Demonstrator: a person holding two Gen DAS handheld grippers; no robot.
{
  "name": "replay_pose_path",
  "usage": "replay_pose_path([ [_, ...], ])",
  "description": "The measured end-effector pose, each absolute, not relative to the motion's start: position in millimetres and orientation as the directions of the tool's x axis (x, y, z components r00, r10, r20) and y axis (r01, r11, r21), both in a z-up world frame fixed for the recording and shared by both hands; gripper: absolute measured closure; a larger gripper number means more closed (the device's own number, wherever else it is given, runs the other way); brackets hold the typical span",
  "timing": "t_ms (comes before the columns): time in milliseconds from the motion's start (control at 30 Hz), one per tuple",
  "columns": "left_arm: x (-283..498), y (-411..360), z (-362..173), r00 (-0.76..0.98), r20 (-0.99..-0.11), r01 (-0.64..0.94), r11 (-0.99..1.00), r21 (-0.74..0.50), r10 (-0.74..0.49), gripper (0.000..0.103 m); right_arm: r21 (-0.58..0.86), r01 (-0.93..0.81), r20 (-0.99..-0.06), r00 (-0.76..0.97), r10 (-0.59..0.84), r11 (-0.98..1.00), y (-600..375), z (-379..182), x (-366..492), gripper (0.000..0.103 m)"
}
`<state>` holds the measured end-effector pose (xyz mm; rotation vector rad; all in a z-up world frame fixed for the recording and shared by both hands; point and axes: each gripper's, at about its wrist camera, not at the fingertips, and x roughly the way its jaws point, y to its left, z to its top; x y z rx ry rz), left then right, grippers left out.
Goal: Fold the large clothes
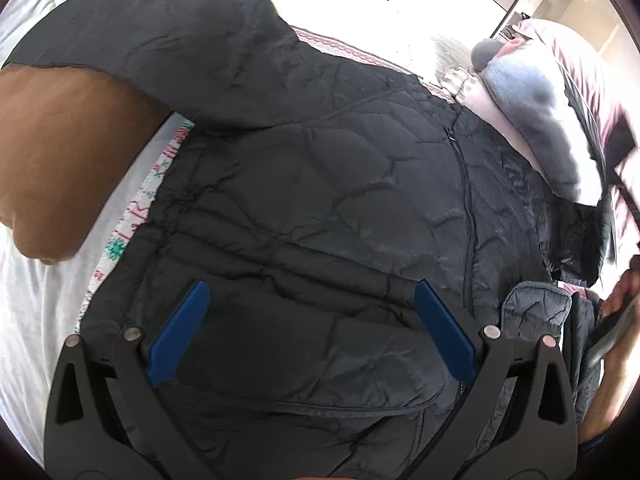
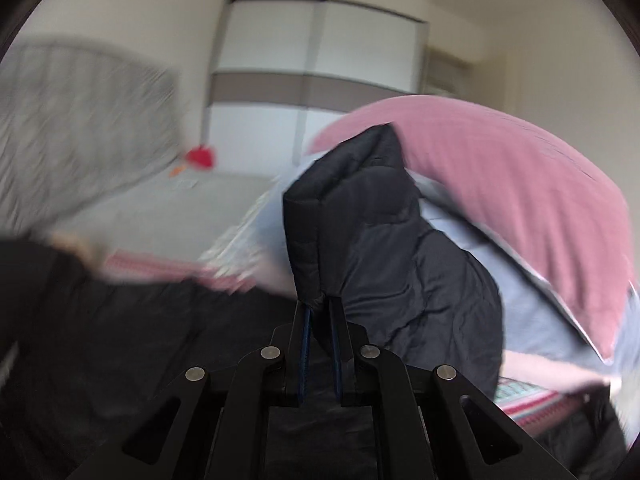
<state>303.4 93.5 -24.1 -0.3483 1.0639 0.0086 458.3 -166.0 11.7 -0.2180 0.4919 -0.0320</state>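
A large black quilted jacket [image 1: 320, 184] lies spread on the bed, zipper side up, with one sleeve folded across its lower part. My left gripper [image 1: 310, 292] is open just above the jacket's lower front, its blue fingers [image 1: 180, 332] wide apart and holding nothing. My right gripper [image 2: 319, 304] is shut on a black sleeve of the jacket [image 2: 360, 208], which it holds raised above the bed. The right wrist view is blurred by motion.
The bed has a white cover [image 1: 36, 312] and a patterned red and green blanket [image 1: 132, 216] under the jacket. A pile of pink and light blue bedding [image 1: 532, 104] sits to the right, also seen in the right wrist view [image 2: 520, 184]. A wardrobe [image 2: 320, 80] stands behind.
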Motion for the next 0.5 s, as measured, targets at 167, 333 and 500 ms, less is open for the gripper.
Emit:
replay_pose_path([
  [167, 300.6, 105.4, -22.8, 0.495, -0.849, -0.190, 0.930, -0.314, -0.185, 0.001, -0.441, -0.227, -0.610, 0.785, -0.105, 0.868, -77.8, -65.3, 481.2, 0.094],
  [333, 301.7, 113.3, -23.6, 0.491, -0.846, -0.209, 0.916, -0.343, -0.205, 0.001, -0.424, -0.310, -0.702, 0.706, -0.092, 0.851, -54.9, -105.3, 493.0, 0.092],
  [500, 302.1, 117.1, -24.6, 0.484, -0.846, -0.218, 0.906, -0.363, -0.223, 0.001, -0.331, -0.306, -0.725, 0.688, -0.032, 0.893, -54.3, -104.6, 507.4, 0.092],
])
